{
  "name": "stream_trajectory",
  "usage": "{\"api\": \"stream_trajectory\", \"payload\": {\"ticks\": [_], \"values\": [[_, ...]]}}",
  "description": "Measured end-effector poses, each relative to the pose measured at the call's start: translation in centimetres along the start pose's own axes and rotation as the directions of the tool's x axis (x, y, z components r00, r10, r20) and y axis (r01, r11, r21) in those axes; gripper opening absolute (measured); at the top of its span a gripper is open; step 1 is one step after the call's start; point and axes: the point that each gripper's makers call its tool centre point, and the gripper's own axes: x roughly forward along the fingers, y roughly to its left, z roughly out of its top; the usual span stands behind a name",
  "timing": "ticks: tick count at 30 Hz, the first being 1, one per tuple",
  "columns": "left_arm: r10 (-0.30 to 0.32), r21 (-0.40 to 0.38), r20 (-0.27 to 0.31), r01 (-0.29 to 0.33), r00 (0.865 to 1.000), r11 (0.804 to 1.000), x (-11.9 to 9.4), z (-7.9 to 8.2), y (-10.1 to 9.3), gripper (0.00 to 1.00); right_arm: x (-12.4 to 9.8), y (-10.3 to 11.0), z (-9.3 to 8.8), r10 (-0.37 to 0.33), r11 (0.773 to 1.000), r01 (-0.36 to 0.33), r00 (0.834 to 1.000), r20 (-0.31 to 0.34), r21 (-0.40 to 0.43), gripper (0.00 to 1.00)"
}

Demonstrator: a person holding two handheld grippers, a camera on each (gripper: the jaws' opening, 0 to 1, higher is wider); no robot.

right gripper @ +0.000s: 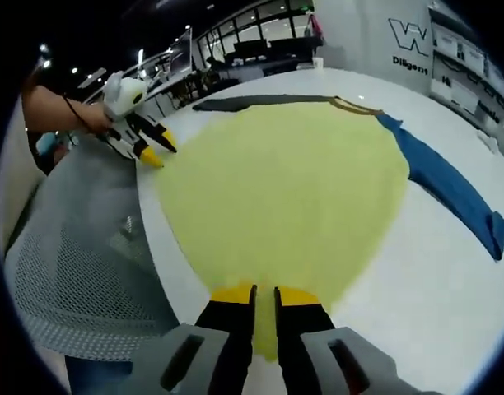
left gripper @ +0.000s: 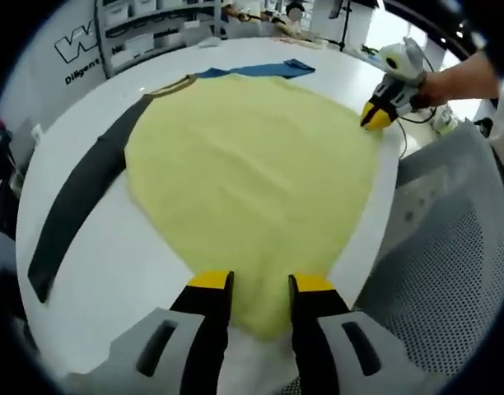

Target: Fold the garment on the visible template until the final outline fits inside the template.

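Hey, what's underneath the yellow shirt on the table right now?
The yellow shirt lies flat on the white table. A dark sleeve and a blue sleeve stick out at its sides. Whatever else lies beneath, such as a template, is covered.

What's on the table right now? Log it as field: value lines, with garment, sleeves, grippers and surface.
garment: yellow body spread flat
sleeves: dark grey sleeve and blue sleeve, both stretched outward
left gripper: at the hem corner, cloth between its jaws
right gripper: at the other hem corner, jaws nearly closed on cloth
surface: white table
beside table: grey mesh
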Motion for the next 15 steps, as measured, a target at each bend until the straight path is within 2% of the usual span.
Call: {"api": "stream_trajectory", "payload": {"ticks": [8, 12, 15], "values": [[0.002, -0.009, 0.008, -0.002, 1.000, 1.000, -0.1, -0.2, -0.3, 0.39, -1.0, -0.5, -0.9, -0.019, 1.000, 0.021, 0.998, 0.054, -0.023, 0.00], [-0.010, -0.029, 0.001, 0.010, 1.000, 1.000, -0.2, -0.2, -0.4, 0.42, -1.3, -0.6, -1.1, -0.017, 0.999, 0.019, 0.999, 0.029, -0.041, 0.00], [-0.006, -0.037, 0.023, 0.007, 1.000, 0.999, -0.7, 0.3, -0.1, 0.45, -2.1, -0.7, -1.1, -0.010, 0.999, 0.010, 1.000, -0.002, -0.034, 0.11]]}}
